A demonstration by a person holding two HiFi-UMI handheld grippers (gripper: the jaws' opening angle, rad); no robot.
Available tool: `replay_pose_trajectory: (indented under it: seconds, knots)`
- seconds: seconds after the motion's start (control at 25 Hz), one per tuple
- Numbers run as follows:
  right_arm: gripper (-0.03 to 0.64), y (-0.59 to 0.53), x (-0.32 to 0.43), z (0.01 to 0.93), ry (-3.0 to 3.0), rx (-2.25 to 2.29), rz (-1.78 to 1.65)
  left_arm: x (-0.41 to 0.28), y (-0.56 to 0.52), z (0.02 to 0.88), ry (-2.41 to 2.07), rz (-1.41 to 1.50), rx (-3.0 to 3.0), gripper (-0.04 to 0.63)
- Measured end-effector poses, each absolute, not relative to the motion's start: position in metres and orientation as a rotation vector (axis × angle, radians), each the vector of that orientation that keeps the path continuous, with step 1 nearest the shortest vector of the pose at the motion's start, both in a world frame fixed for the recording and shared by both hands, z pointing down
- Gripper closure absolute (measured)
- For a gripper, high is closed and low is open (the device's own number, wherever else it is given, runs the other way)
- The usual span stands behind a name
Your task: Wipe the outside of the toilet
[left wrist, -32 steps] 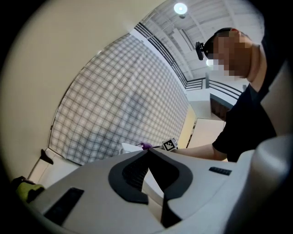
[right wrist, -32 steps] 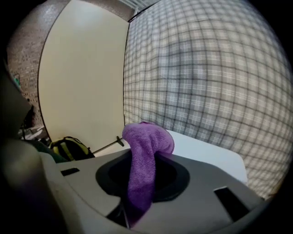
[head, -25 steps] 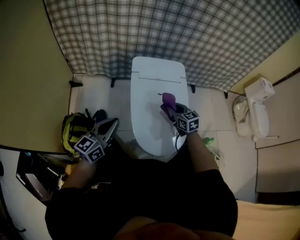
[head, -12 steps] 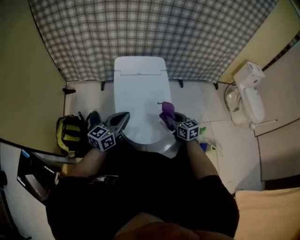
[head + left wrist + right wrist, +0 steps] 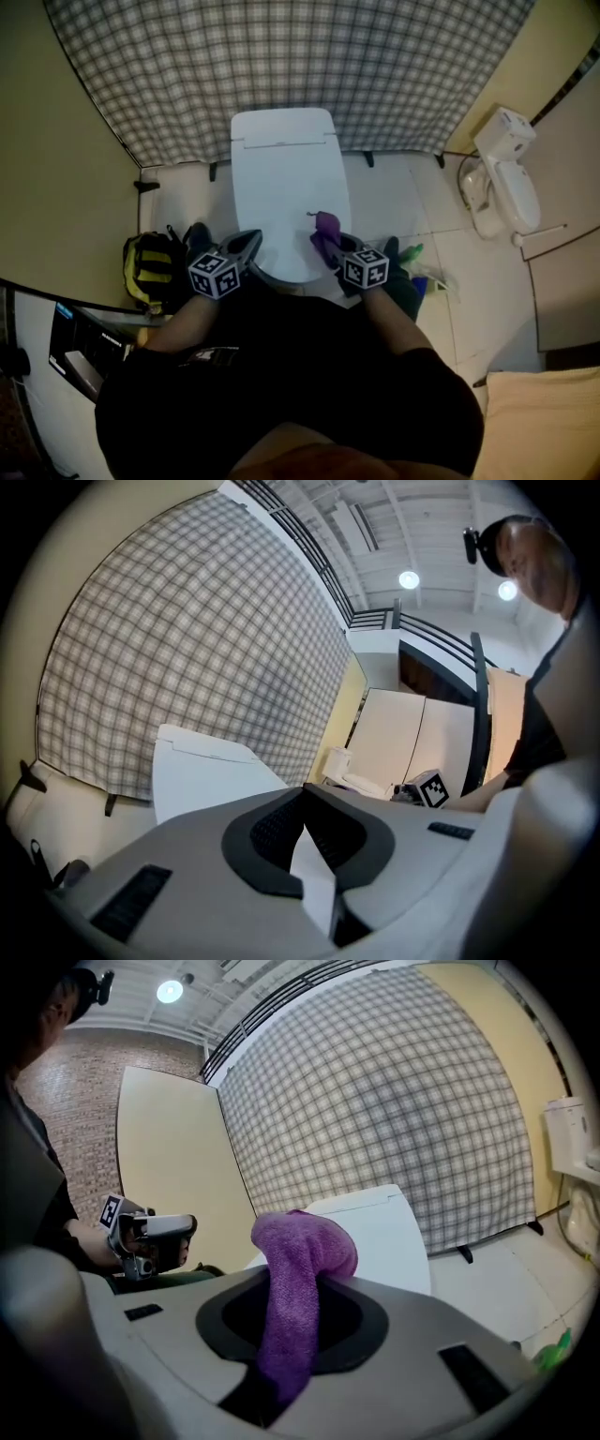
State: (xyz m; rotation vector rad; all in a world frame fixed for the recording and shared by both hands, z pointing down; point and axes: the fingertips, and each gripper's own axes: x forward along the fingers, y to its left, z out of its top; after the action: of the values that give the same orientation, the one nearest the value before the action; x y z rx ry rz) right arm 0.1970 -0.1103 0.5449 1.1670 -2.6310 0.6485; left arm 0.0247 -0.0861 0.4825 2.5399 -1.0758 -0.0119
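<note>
The white toilet (image 5: 286,187) stands with its lid down in the middle of the head view. My left gripper (image 5: 246,246) is at the toilet's front left rim, jaw tips touching with nothing between them; in the left gripper view (image 5: 305,789) it looks along the lid (image 5: 202,771). At the front right of the lid, my right gripper (image 5: 323,242) is shut on a purple cloth (image 5: 325,228). The cloth (image 5: 295,1288) bulges up out of the jaws in the right gripper view, with the toilet lid (image 5: 380,1232) behind it.
A checked curtain (image 5: 281,66) hangs behind the toilet. A yellow and black bag (image 5: 150,267) lies on the floor to its left. A white wall fixture (image 5: 506,178) is at the right, with green and blue items (image 5: 414,255) on the floor near it.
My left gripper has come in from beside the bag to the toilet's front left rim. The right gripper with the cloth has drawn back toward the lid's front edge.
</note>
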Motion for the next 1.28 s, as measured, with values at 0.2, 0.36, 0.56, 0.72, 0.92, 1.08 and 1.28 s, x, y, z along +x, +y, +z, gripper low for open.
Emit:
replay_pose_trajectory:
  seconds: [0.2, 0.36, 0.56, 0.72, 0.92, 1.08, 1.28]
  knots:
    - [0.525, -0.117, 0.179, 0.540, -2.645, 1.153, 0.618, 0.006, -0.085, 0.481, -1.121, -0.011, 2.525, 0.591]
    - [0.526, -0.117, 0.163, 0.544, -2.634, 1.134, 0.580, -0.004, -0.084, 0.482, -1.129, -0.024, 2.512, 0.592]
    - [0.535, -0.118, 0.156, 0.551, -2.600, 1.133, 0.544, -0.014, -0.082, 0.487, -1.137, -0.027, 2.493, 0.591]
    - [0.537, -0.117, 0.156, 0.554, -2.588, 1.136, 0.531, -0.017, -0.081, 0.487, -1.135, -0.036, 2.494, 0.591]
    - [0.537, -0.116, 0.158, 0.556, -2.583, 1.139, 0.520, -0.012, -0.080, 0.488, -1.118, -0.021, 2.509, 0.591]
    - [0.537, -0.116, 0.164, 0.556, -2.578, 1.155, 0.526, -0.009, -0.078, 0.489, -1.111, -0.010, 2.515, 0.592]
    - [0.537, -0.114, 0.165, 0.554, -2.580, 1.151, 0.527, -0.006, -0.078, 0.487, -1.103, 0.001, 2.526, 0.592]
